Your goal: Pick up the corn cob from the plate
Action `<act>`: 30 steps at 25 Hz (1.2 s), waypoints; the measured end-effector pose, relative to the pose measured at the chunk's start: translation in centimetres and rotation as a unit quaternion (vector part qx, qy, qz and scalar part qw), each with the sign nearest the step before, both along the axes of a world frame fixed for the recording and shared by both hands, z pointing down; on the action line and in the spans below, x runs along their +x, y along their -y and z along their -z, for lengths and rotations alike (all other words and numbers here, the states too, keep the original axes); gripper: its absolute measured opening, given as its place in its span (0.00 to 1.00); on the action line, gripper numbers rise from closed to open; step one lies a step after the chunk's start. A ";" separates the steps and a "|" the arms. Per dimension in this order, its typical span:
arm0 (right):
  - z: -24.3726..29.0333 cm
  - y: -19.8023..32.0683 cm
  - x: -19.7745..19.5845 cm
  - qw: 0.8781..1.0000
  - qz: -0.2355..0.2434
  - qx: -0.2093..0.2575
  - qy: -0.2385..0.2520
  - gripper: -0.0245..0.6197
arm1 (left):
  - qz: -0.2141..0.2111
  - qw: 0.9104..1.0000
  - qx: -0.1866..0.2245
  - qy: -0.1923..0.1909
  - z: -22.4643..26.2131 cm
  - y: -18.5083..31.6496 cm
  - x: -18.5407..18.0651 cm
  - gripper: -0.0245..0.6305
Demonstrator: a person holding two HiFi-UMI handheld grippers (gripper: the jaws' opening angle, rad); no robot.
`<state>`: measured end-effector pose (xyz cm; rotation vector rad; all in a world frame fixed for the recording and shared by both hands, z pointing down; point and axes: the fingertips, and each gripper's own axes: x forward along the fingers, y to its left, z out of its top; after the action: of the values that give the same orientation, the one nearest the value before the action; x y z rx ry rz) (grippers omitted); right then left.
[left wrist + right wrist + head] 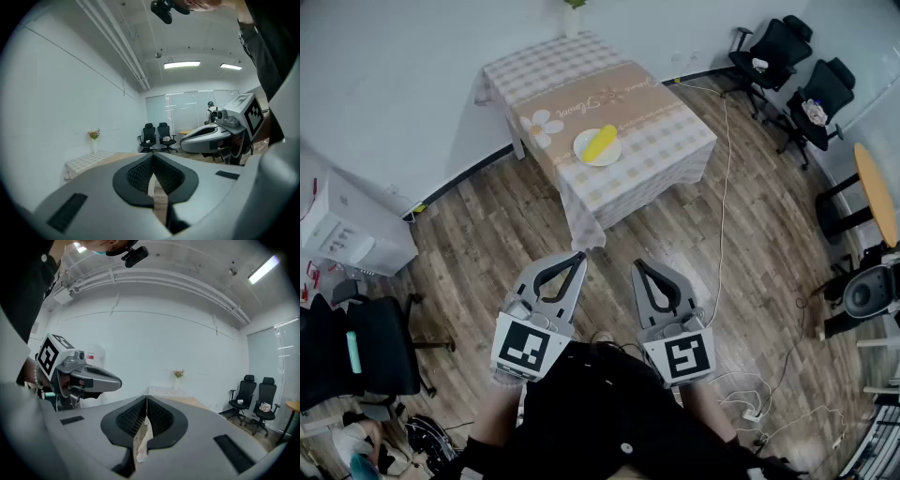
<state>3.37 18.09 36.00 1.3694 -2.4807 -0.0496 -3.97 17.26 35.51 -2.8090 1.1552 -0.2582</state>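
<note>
Yellow corn cob (601, 142), white plate (584, 152), beige checked tablecloth (661, 141).

The corn cob (601, 142) is bright yellow, short and stubby, and lies flat on a round white plate (606, 158). In the head view its long axis is diagonal, one end toward 7 o'clock and the other toward 1 o'clock. It lies across the plate's upper half, its 1 o'clock end reaching the rim. The plate sits level on the tabletop (666, 122), on the beige band of a checked cloth, near the middle and well in from every edge. A printed daisy (542, 126) is at the plate's 10 o'clock.
</note>
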 end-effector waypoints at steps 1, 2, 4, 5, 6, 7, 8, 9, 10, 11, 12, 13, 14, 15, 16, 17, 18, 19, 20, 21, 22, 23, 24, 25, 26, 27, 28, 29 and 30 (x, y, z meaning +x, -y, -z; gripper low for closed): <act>0.1 0.0 0.0 1.000 0.000 0.000 0.000 0.10 | 0.008 1.000 -0.014 -0.006 0.1 0.0 -0.1 0.06; 0.1 0.0 -0.1 1.000 0.000 0.000 0.001 0.10 | 0.014 1.000 -0.025 -0.010 0.1 -0.1 -0.2 0.06; 0.2 0.0 -0.2 1.000 0.002 0.000 -0.001 0.10 | 0.016 0.999 -0.027 -0.012 0.2 0.0 -0.2 0.06; 0.2 0.0 -0.3 1.000 0.003 0.000 -0.001 0.10 | 0.015 1.000 -0.025 -0.011 0.2 0.0 -0.3 0.06; 0.2 0.0 -0.4 1.000 0.004 0.000 -0.002 0.10 | 0.016 0.999 -0.028 -0.012 0.3 0.0 -0.3 0.06; 0.2 0.0 -0.5 1.000 0.004 0.000 -0.002 0.10 | 0.019 0.999 -0.033 -0.015 0.3 0.0 -0.4 0.06; 0.2 0.1 -0.6 1.000 0.004 0.000 -0.002 0.10 | 0.021 0.999 -0.037 -0.017 0.2 0.0 -0.5 0.06; 0.2 0.1 -0.6 1.000 0.003 0.000 -0.001 0.10 | 0.022 0.999 -0.038 -0.018 0.2 0.0 -0.6 0.06; 0.2 0.1 -0.7 1.000 0.002 0.000 0.001 0.10 | 0.022 0.999 -0.038 -0.018 0.2 0.0 -0.7 0.06; 0.2 0.1 -0.7 1.000 0.000 0.000 0.006 0.10 | 0.022 0.999 -0.037 -0.018 0.1 0.0 -0.8 0.06; 0.3 0.1 -0.8 1.000 -0.001 0.001 0.012 0.10 | 0.021 0.999 -0.036 -0.017 0.1 0.0 -0.8 0.06; 0.4 0.2 -0.8 1.000 -0.003 0.004 0.018 0.10 | 0.018 0.999 -0.033 -0.015 0.1 0.0 -0.9 0.06; 0.5 0.2 -0.8 1.000 -0.006 0.007 0.021 0.10 | 0.014 0.999 -0.027 -0.013 0.1 0.0 -1.0 0.06; 0.5 0.2 -0.8 1.000 -0.009 0.009 0.020 0.10 | 0.012 1.000 -0.024 -0.011 0.1 0.0 -1.1 0.06; 0.4 0.2 -0.8 1.000 -0.011 0.008 0.017 0.10 | 0.012 1.000 -0.026 -0.012 0.2 0.0 -1.2 0.06; 0.4 0.2 -0.9 1.000 -0.015 0.007 0.015 0.10 | 0.012 1.000 -0.026 -0.013 0.2 0.0 -1.3 0.06; 0.4 0.2 -1.0 1.000 -0.018 0.006 0.013 0.10 | 0.006 1.000 -0.018 -0.009 0.2 0.0 -1.4 0.06; 0.3 0.2 -1.2 1.000 -0.018 0.005 0.013 0.10 | -0.002 1.000 -0.005 -0.004 0.1 0.0 -1.5 0.06; 0.2 0.0 -1.4 1.000 -0.016 0.003 0.012 0.10 | -0.008 1.000 0.005 0.000 0.1 0.1 -1.6 0.06; 0.2 0.0 -1.6 1.000 -0.017 0.002 0.012 0.10 | -0.010 1.000 0.007 -0.001 0.1 0.1 -1.8 0.06; 0.3 0.0 -1.8 1.000 -0.020 0.003 0.011 0.10 | -0.008 1.000 0.002 -0.005 0.2 0.1 -2.0 0.06; 0.4 0.0 -1.9 1.000 -0.024 0.005 0.012 0.10 | -0.004 1.000 -0.005 -0.009 0.2 0.1 -2.2 0.06; 0.4 -0.1 -2.1 1.000 -0.025 0.006 0.011 0.10 | -0.004 1.000 -0.006 -0.011 0.3 0.1 -2.4 0.06; 0.3 -0.3 -2.3 1.000 -0.023 0.004 0.011 0.10 | -0.006 1.000 -0.003 -0.011 0.3 0.1 -2.5 0.06; 0.2 -0.4 -2.5 1.000 -0.022 0.004 0.010 0.10 | -0.009 1.000 0.002 -0.010 0.3 0.1 -2.6 0.06; 0.2 -0.3 -2.6 1.000 -0.026 0.005 0.009 0.10 | -0.010 1.000 0.003 -0.010 0.3 0.1 -2.8 0.06; 0.4 -0.2 -2.7 0.999 -0.031 0.009 0.009 0.10 | -0.009 1.000 0.000 -0.013 0.3 0.1 -3.0 0.06; 0.5 -0.2 -2.8 0.999 -0.035 0.011 0.008 0.10 | -0.008 1.000 -0.005 -0.016 0.3 0.1 -3.2 0.06; 0.5 -0.3 -3.1 0.999 -0.034 0.012 0.008 0.10 | -0.006 1.000 -0.009 -0.018 0.3 0.1 -3.4 0.06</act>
<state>0.32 18.34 35.49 1.4693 -2.4518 -0.0540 -7.37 17.15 35.22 -2.8461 1.1493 -0.2187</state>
